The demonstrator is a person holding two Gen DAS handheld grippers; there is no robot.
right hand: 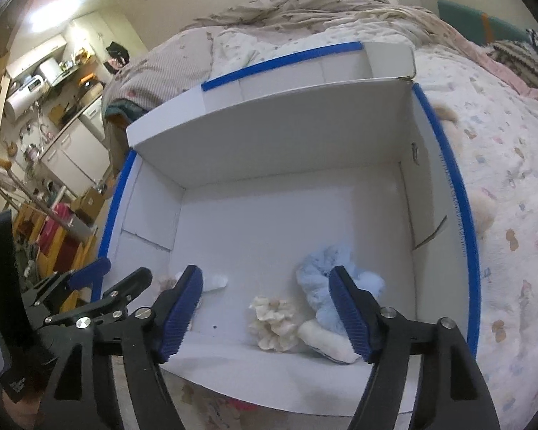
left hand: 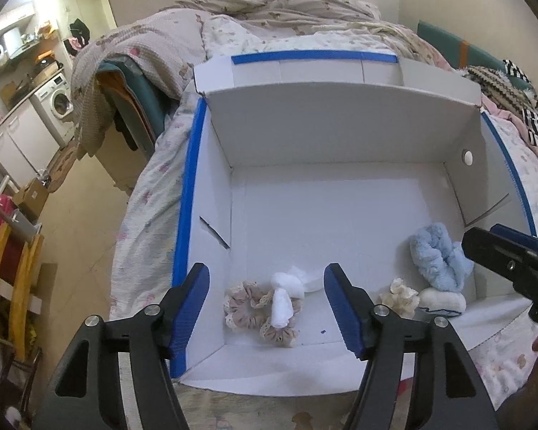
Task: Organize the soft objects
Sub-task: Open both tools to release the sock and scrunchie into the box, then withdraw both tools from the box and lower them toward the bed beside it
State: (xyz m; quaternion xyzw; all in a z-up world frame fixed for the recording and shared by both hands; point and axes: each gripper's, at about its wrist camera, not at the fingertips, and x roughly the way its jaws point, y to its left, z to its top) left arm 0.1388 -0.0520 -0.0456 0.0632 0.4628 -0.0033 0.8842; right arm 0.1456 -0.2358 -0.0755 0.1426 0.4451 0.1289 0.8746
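A white cardboard box (left hand: 340, 132) with blue tape on its rims sits on the bed; it also shows in the right wrist view (right hand: 269, 132). Inside near the front lie a beige lace scrunchie (left hand: 249, 308), a white soft roll (left hand: 283, 304), a cream scrunchie (left hand: 400, 295) (right hand: 272, 317), a fluffy light blue item (left hand: 437, 261) (right hand: 319, 279) and a cream plush piece (left hand: 443, 301) (right hand: 322, 337). My left gripper (left hand: 267, 308) is open and empty above the beige scrunchie. My right gripper (right hand: 265, 304) is open and empty above the cream scrunchie.
The bed (right hand: 513, 186) has a patterned cover and rumpled bedding (left hand: 287, 3) behind the box. A plush toy (right hand: 484, 208) lies right of the box. A kitchen area with a washing machine (left hand: 59, 102) and a wooden rack (left hand: 14, 268) are to the left.
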